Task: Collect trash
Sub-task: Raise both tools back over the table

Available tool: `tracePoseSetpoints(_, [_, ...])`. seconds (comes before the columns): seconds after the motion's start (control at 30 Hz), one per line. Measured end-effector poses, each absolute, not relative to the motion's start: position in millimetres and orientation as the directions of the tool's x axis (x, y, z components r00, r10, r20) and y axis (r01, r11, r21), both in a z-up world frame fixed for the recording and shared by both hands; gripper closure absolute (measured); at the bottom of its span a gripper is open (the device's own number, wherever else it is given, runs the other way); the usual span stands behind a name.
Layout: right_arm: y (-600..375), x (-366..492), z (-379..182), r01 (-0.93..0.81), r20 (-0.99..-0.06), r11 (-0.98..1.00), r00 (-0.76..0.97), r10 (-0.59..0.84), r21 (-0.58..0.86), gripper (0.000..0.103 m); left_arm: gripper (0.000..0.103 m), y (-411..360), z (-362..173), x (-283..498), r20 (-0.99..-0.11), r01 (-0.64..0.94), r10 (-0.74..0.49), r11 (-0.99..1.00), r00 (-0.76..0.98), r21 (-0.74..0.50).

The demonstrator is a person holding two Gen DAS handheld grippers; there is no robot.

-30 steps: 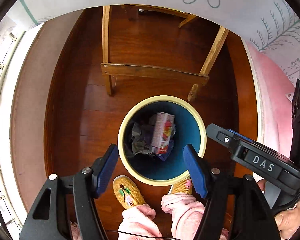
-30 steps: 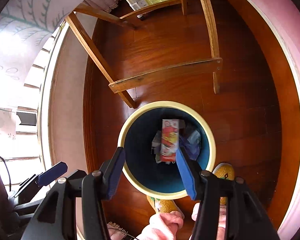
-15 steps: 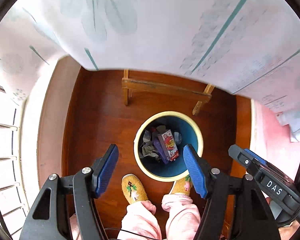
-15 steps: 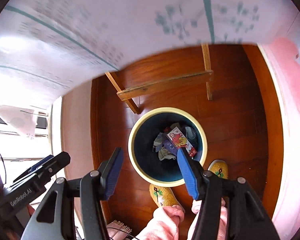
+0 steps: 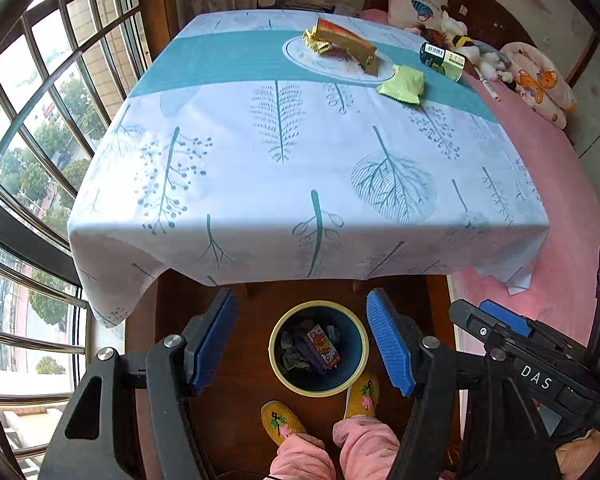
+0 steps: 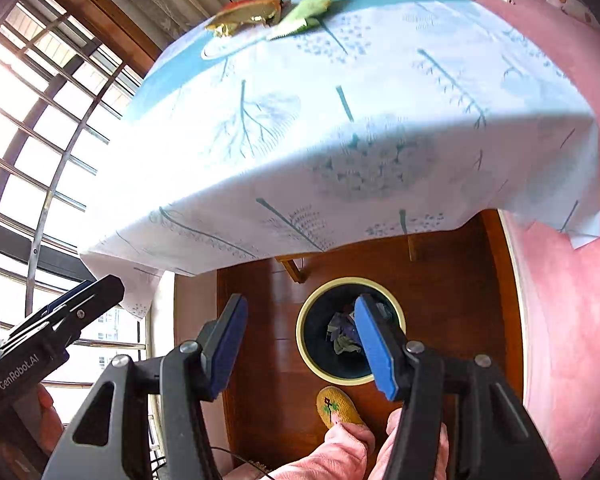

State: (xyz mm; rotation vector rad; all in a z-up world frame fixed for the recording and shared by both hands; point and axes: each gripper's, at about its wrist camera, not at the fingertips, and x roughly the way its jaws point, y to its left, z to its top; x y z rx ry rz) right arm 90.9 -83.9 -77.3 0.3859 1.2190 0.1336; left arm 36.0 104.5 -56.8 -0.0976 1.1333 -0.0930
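Observation:
A round bin (image 5: 277, 350) with a yellow rim stands on the wood floor below the table's near edge and holds a red carton (image 5: 323, 349) and crumpled trash; it also shows in the right wrist view (image 6: 308, 344). My left gripper (image 5: 302, 344) is open and empty, high above the bin. My right gripper (image 6: 300, 346) is open and empty beside it. On the far side of the tablecloth (image 5: 292, 152) lie a gold-and-red wrapper (image 5: 344, 42), a green packet (image 5: 402, 86) and a dark green box (image 5: 442, 60).
A white plate (image 5: 300, 54) lies under the wrapper. A pink bed (image 5: 568, 184) with soft toys (image 5: 540, 84) runs along the right. Windows (image 5: 40, 120) are on the left. The person's slippers (image 5: 282, 422) stand by the bin.
Both grippers have risen from just above the bin to above table height. The tabletop and the trash on it have come into view. Both grippers stay open.

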Motion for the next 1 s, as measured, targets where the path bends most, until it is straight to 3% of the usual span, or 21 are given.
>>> tracePoseSetpoints(0.27, [-95.1, 100.0, -4.8, 0.102, -0.84, 0.933, 0.477, 0.259, 0.346, 0.046, 0.037, 101.5, 2.5, 45.2, -0.864, 0.067, -0.16, 0.987, 0.476, -0.146])
tracePoseSetpoints(0.57, [-121.7, 125.1, 46.3, 0.093, -0.778, 0.938, 0.588, 0.22, 0.335, 0.046, 0.037, 66.5, 34.3, 79.4, -0.839, 0.158, -0.195, 0.979, 0.508, -0.133])
tracePoseSetpoints(1.0, [-223.9, 255.9, 29.8, 0.048, -0.755, 0.938, 0.608, 0.247, 0.345, 0.046, 0.035, -26.3, 13.5, 218.0, -0.867, 0.114, -0.123, 0.99, 0.483, -0.077])
